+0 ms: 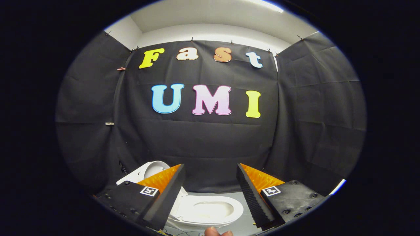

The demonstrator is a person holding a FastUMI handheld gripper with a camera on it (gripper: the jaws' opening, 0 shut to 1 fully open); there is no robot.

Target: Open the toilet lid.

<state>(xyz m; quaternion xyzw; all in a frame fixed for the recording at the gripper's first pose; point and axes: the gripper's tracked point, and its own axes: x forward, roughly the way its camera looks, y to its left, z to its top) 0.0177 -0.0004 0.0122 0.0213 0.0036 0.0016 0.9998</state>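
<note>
The toilet [205,211] sits low on a pale floor [244,200], its bowl open to view between the gripper [210,196] fingers and a little beyond them. Its lid [149,170] stands raised at the toilet's left end, tilted back toward the cloth wall [203,144], partly hidden behind the left finger [167,193]. The fingers are spread wide apart, holding nothing, one to each side of the toilet. Just below the toilet, fingertips of a hand [218,232] peek in. The wall rises behind the toilet.
</note>
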